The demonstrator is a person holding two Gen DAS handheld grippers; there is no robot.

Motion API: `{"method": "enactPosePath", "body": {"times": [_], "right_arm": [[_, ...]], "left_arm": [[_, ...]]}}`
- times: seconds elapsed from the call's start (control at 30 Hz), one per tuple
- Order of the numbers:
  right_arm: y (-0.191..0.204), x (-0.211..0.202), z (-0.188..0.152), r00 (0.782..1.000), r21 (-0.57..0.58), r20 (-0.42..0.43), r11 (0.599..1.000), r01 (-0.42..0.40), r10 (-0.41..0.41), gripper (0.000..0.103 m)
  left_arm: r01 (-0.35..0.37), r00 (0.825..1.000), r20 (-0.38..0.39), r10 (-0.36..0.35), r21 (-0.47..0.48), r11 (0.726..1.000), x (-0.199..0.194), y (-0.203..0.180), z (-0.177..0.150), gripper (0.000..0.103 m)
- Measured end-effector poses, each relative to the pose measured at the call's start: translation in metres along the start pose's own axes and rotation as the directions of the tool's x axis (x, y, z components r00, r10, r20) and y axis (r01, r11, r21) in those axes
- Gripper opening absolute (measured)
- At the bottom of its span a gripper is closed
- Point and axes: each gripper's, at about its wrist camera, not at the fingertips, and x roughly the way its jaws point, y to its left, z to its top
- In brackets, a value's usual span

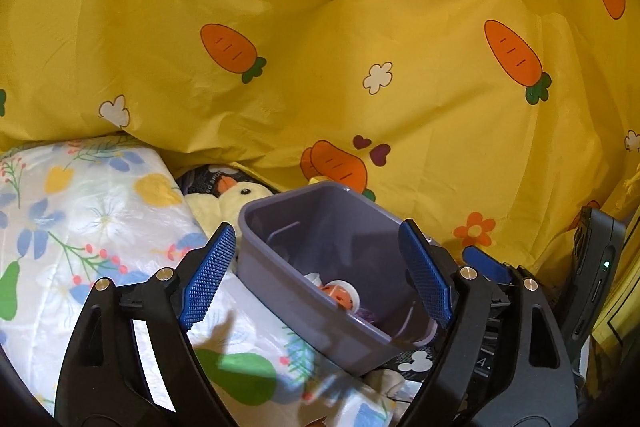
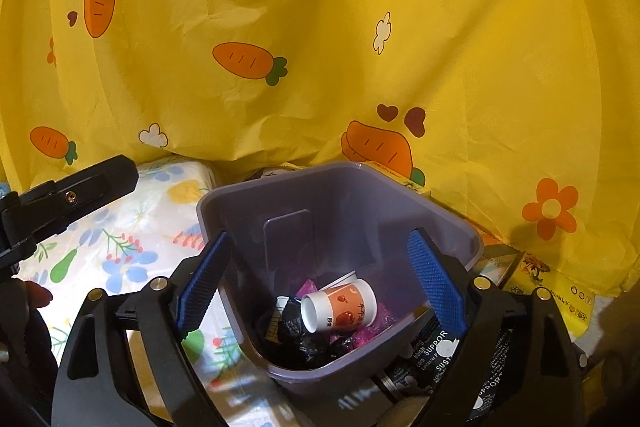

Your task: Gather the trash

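Left wrist view, far left: a white floral quilt [image 1: 92,211] in a clear plastic cover, lying under the draped yellow carrot-print sheet [image 1: 360,67]. Just right of the quilt, a pale yellow plush duck [image 1: 236,199] wedged against the sheet, its head showing above the bin's rim.

Left gripper [image 1: 320,275]: jaws wide apart, blue pads clear of everything; nothing between them is pinched. The left pad sits over the quilt, the right pad over the bin's right side.

Centre: the grey-purple plastic trash bin [image 1: 280,267], open-topped, tilted, resting partly on the quilt. The orange-and-white paper cup [image 1: 340,297] lies inside on its side.

Far right of this view: the other gripper's blue pad and black body, close beside.

Right wrist view, far left: black frame of the left gripper over the quilt. Right gripper [image 2: 320,287]: jaws spread wide, straddling the bin's mouth, the left pad outside the left wall, the right pad over the interior; pads press on nothing.

Bin contents seen from here: the paper cup [image 2: 340,307] on its side, mouth toward the left, atop a crumpled black plastic bag [image 2: 296,335] and magenta wrappers [image 2: 372,327].

Lower right: a black printed package [image 2: 436,351] beneath the bin's near corner; yellow packaging beyond.
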Motion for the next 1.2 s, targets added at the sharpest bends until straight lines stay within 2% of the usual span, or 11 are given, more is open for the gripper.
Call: {"method": "enactPosePath", "body": {"times": [0.1,0.17,0.3,0.53,0.7,0.83,0.97,1.13,1.2], "right_arm": [[0.007,-0.005,-0.002,1.0,-0.019,0.011,1.0,0.019,-0.019,0.09],[0.015,-0.011,-0.004,0.998,-0.037,0.034,0.998,0.046,-0.045,0.098],[0.031,-0.024,-0.009,0.998,-0.065,0.051,0.997,0.035,-0.031,0.098],[0.057,-0.057,-0.025,0.995,-0.091,0.09,0.994,0.053,-0.045,0.098],[0.08,-0.084,-0.04,0.992,-0.122,0.122,0.991,0.053,-0.038,0.098],[0.095,-0.102,-0.054,0.993,-0.129,0.121,0.991,0.016,0.0,0.098],[0.107,-0.118,-0.066,0.991,-0.139,0.135,0.99,0.009,0.009,0.098],[0.113,-0.132,-0.076,0.989,-0.128,0.14,0.991,-0.022,0.04,0.098],[0.114,-0.135,-0.079,0.989,-0.122,0.138,0.992,-0.031,0.048,0.098]], "left_arm": [[-0.065,0.998,0.027,0.064,0.021,0.998,-0.016,0.005,-0.004,0.086],[-0.123,0.991,0.052,0.121,0.039,0.992,-0.028,0.007,-0.008,0.089],[-0.22,0.972,0.095,0.214,0.057,0.974,-0.055,0.012,-0.018,0.096],[-0.38,0.918,0.15,0.366,0.081,0.921,-0.101,0.015,-0.042,0.097],[-0.426,0.896,0.159,0.414,0.047,0.904,-0.136,0.023,-0.064,0.097],[-0.486,0.866,0.157,0.475,0.044,0.873,-0.159,0.028,-0.085,0.097],[-0.502,0.854,0.154,0.496,-0.002,0.865,-0.184,0.038,-0.101,0.097],[-0.562,0.814,0.166,0.557,-0.018,0.827,-0.211,0.041,-0.114,0.097],[-0.567,0.809,0.165,0.564,-0.027,0.823,-0.219,0.042,-0.118,0.097]]}}
